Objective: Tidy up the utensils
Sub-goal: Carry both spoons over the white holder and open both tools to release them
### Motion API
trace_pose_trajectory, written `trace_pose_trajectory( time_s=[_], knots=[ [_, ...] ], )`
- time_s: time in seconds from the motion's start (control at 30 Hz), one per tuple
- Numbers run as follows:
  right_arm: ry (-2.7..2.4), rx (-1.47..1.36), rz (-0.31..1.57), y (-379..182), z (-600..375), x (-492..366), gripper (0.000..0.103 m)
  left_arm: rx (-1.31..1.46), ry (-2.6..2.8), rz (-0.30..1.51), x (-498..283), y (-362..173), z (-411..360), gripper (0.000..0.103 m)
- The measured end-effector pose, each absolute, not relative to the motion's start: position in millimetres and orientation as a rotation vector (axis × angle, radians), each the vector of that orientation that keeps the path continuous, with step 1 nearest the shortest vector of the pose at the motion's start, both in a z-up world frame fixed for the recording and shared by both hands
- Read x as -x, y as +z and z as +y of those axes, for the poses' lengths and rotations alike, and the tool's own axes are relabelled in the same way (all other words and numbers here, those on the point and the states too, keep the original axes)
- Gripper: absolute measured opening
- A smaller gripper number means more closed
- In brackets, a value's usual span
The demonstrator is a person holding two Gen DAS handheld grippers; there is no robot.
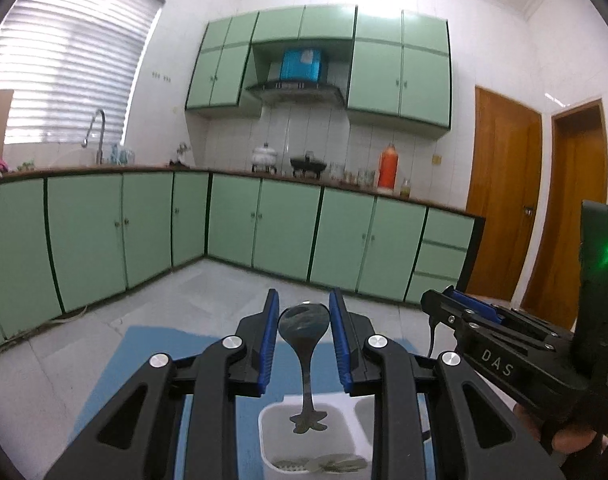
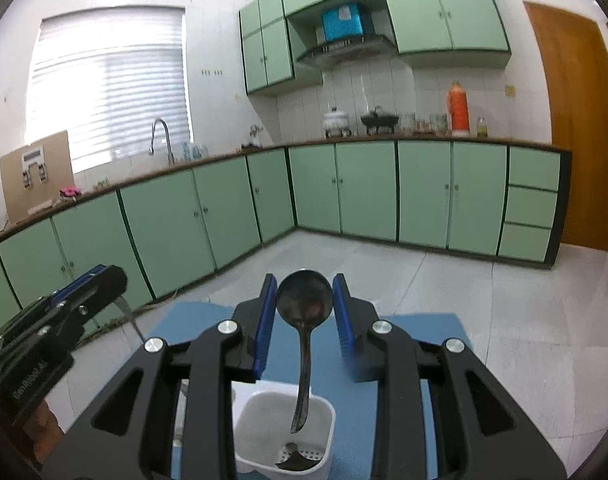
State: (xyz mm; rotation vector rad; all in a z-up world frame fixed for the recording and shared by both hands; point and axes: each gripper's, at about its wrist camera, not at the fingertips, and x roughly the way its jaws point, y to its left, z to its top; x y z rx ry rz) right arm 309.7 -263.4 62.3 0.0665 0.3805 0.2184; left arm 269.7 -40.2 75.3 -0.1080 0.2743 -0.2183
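Note:
In the left wrist view my left gripper (image 1: 304, 312) holds a silver spoon (image 1: 304, 332) by its bowl, handle hanging down into a white holder compartment (image 1: 272, 432) where other utensil ends lie. In the right wrist view my right gripper (image 2: 304, 296) holds a dark spoon (image 2: 304, 300) by its bowl, its handle hanging into another white compartment (image 2: 248, 424) with a perforated bottom. The right gripper also shows at the right of the left wrist view (image 1: 463, 304); the left gripper shows at the left of the right wrist view (image 2: 92, 280).
The holder stands on a blue mat (image 2: 403, 420) over a light surface. Green kitchen cabinets (image 2: 363, 188), a counter with a sink tap (image 2: 162, 136), pots and an orange flask (image 2: 458, 106) line the far walls. Wooden doors (image 1: 503, 200) stand at right.

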Motion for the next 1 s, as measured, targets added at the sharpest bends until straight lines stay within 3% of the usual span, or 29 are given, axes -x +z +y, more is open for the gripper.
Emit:
trace_pose_trajectory(
  time_s=[0.37, 0.43, 0.47, 0.57, 0.63, 0.77, 0.87, 1.0],
  knots=[
    [0.231, -0.063, 0.472, 14.4, -250.8, -305.1, 0.028, 0.089, -0.202, 0.382, -282.3, 27.6, -37.4, 0.026],
    [0.221, -0.060, 0.469, 12.1, -250.9, -301.2, 0.033, 0.094, -0.199, 0.402, -283.5, 21.8, -36.7, 0.026],
    [0.214, -0.060, 0.465, 11.5, -250.6, -299.1, 0.042, 0.098, -0.193, 0.410, -283.2, 18.7, -35.7, 0.026],
    [0.197, -0.072, 0.446, 13.5, -255.8, -292.5, 0.046, 0.111, -0.181, 0.414, -279.7, 16.0, -32.2, 0.040],
    [0.182, -0.085, 0.434, 16.6, -261.7, -289.2, 0.051, 0.120, -0.178, 0.405, -276.0, 19.0, -29.9, 0.043],
    [0.133, -0.094, 0.400, 24.0, -273.6, -277.1, 0.070, 0.128, -0.161, 0.371, -262.2, 28.4, -23.2, 0.058],
    [0.110, -0.098, 0.380, 27.6, -282.5, -263.4, 0.083, 0.143, -0.146, 0.346, -245.9, 34.5, -16.0, 0.075],
    [0.106, -0.098, 0.372, 27.0, -292.4, -238.7, 0.089, 0.140, -0.133, 0.328, -223.0, 38.3, -10.4, 0.082]
  ],
)
